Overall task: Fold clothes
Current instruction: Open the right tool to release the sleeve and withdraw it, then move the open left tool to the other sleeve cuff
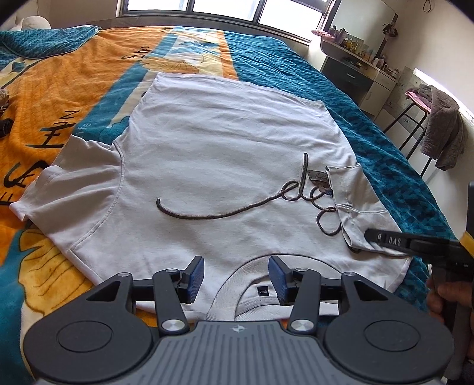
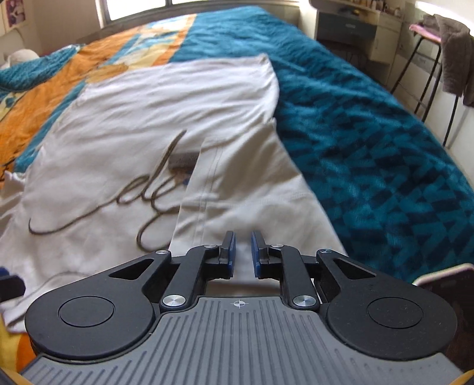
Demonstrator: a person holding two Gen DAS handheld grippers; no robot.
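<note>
Left wrist: left gripper open above shirt collar. Right gripper narrowly parted over folded sleeve, gripping nothing.

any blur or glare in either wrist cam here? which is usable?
Left wrist view: sharp, shirt script and collar label legible; windows blown out, strong fisheye bend at the edges. Right wrist view: motion blur across the shirt and blanket, script smeared, while the right gripper itself is crisp. Left is the usable one.
</note>
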